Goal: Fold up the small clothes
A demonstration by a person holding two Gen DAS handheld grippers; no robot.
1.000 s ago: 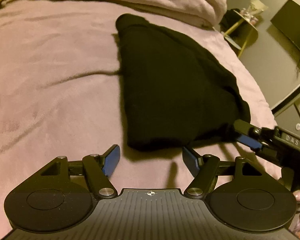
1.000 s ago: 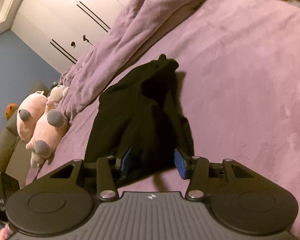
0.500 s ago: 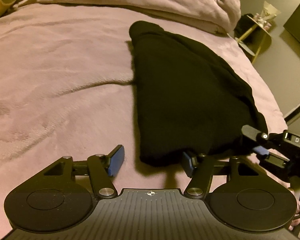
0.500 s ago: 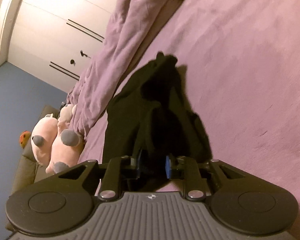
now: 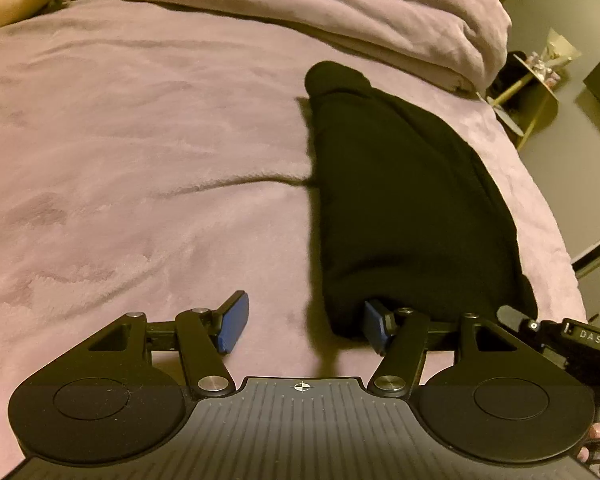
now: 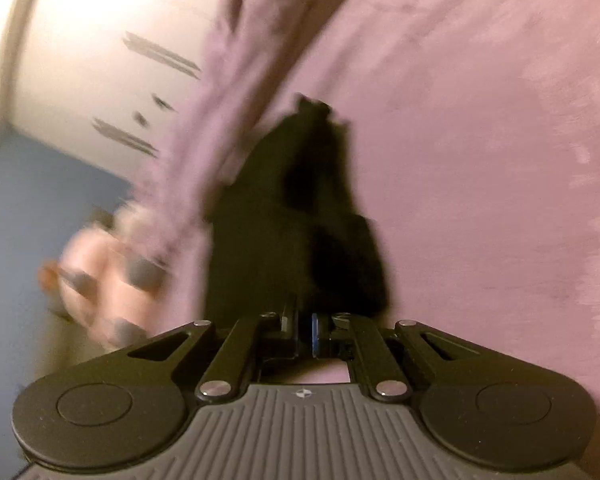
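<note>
The right gripper (image 6: 306,334) fingers clamp the black garment (image 5: 404,208); only the left view shows left gripper (image 5: 304,322) fingers spread.

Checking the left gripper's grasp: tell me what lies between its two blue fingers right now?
In the left wrist view, the left gripper stands open; between its fingers lie bare purple bedspread and the near corner of the black garment, over the right finger.

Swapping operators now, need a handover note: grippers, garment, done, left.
Left gripper: open, straddling the near left corner of the black garment, one finger under the hem, not clamped.
Right gripper: shut on the garment's near right corner; that view is blurred.
Garment lies lengthwise on the purple bed, already narrowed.
Left: close left, then likely carry the near edge to the far end.
</note>
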